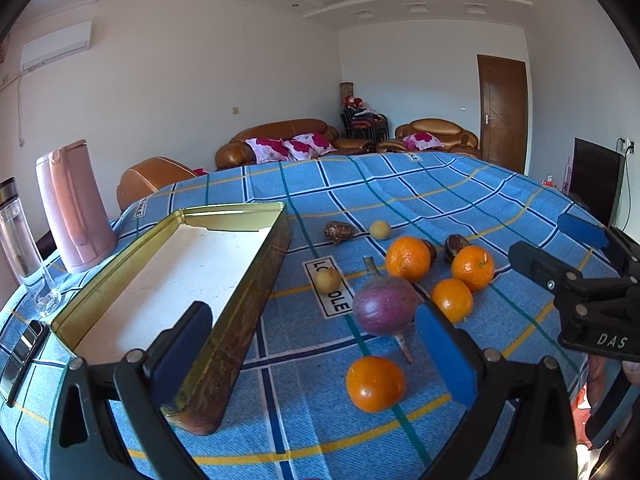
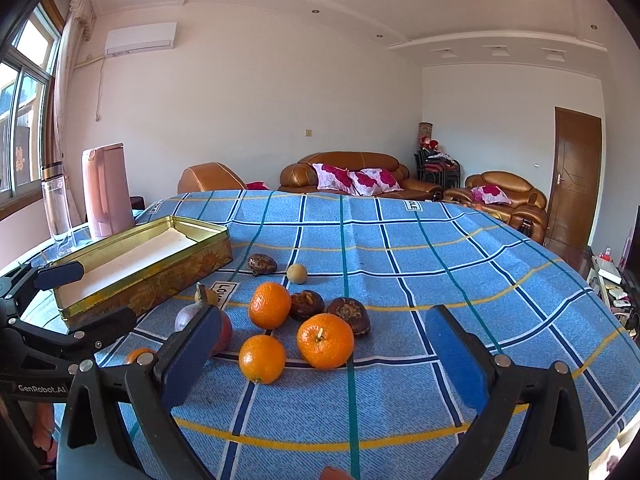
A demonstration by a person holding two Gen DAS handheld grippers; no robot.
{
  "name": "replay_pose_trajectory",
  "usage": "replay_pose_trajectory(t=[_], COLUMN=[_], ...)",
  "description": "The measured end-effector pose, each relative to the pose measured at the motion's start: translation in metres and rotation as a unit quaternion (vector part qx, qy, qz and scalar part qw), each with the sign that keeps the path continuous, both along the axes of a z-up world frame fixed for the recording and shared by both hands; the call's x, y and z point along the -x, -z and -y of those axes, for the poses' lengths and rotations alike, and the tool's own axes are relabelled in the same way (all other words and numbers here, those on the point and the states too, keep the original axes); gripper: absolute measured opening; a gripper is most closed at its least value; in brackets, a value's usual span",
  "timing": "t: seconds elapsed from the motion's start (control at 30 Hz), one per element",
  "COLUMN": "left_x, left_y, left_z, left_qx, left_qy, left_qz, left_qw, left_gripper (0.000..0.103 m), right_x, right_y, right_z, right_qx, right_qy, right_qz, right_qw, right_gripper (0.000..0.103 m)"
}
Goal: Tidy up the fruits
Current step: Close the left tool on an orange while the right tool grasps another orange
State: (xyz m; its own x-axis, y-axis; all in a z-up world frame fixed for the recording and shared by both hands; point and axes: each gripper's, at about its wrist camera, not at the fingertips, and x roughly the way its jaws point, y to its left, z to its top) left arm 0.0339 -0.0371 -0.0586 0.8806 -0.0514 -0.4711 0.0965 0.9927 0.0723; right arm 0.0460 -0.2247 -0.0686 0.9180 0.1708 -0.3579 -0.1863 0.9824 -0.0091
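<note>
1. My biggest worry is rolling: the oranges are round and sit loose on the cloth-covered desk (image 2: 440, 264), so a glancing touch from one pad could send a fruit away from the tin (image 1: 248, 280).
2. The left tool (image 1: 316, 344) straddles the tin's near corner; closing here would likely catch the tin wall rather than fruit.
3. Both tools hang released, jaws wide and holding nothing: left tool and right tool (image 2: 324, 364).
4. The nearest orange (image 1: 375, 384) lies between the left tool's pads, toward its right pad, on the cloth.
5. The purple fruit (image 1: 386, 304) sits just beyond it.
6. Two oranges, one (image 2: 262, 359) and another (image 2: 325, 341), lie ahead of the right tool, between its pads.
7. The tin holds no fruit yet.
</note>
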Motion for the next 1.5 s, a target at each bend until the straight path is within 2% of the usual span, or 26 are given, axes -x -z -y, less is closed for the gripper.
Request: replay_pose_trajectory(t=[0.07, 0.17, 0.33, 0.43, 0.47, 0.53, 0.67, 0.8, 1.13, 1.5], left_x=[-0.001, -0.004, -0.007, -0.011, -0.012, -0.015, -0.018, -0.018, -0.019, -0.014], left_y=[0.003, 0.009, 0.019, 0.026, 0.029, 0.032, 0.038, 0.041, 0.043, 0.037], left_z=[0.005, 0.012, 0.022, 0.024, 0.023, 0.021, 0.019, 0.020, 0.019, 0.013], left_qx=[0.000, -0.001, -0.007, -0.005, -0.004, 0.000, 0.004, 0.002, 0.004, 0.014], left_qy=[0.011, 0.028, 0.049, 0.057, 0.057, 0.058, 0.061, 0.068, 0.074, 0.070], left_qz=[-0.005, -0.022, -0.047, -0.067, -0.073, -0.083, -0.098, -0.105, -0.110, -0.084], left_qw=[0.9999, 0.9994, 0.9977, 0.9961, 0.9957, 0.9949, 0.9933, 0.9921, 0.9912, 0.9939], left_gripper=[0.102, 0.096, 0.077, 0.072, 0.072, 0.061, 0.053, 0.040, 0.038, 0.038], right_x=[-0.003, -0.009, -0.018, -0.022, -0.024, -0.025, -0.031, -0.039, -0.050, -0.037], right_y=[0.005, 0.011, 0.021, 0.025, 0.026, 0.027, 0.031, 0.038, 0.049, 0.042], right_z=[0.002, 0.002, -0.003, -0.009, -0.012, -0.019, -0.030, -0.039, -0.051, -0.047], right_qx=[-0.002, 0.004, 0.009, 0.007, 0.007, 0.014, 0.029, 0.045, 0.069, 0.053], right_qy=[0.001, 0.000, -0.023, -0.045, -0.054, -0.067, -0.084, -0.091, -0.109, -0.116], right_qz=[-0.010, -0.028, -0.061, -0.079, -0.084, -0.092, -0.109, -0.129, -0.173, -0.130], right_qw=[1.000, 1.000, 0.998, 0.996, 0.995, 0.993, 0.990, 0.986, 0.976, 0.983], right_gripper=[0.102, 0.100, 0.078, 0.068, 0.066, 0.062, 0.055, 0.048, 0.039, 0.039])
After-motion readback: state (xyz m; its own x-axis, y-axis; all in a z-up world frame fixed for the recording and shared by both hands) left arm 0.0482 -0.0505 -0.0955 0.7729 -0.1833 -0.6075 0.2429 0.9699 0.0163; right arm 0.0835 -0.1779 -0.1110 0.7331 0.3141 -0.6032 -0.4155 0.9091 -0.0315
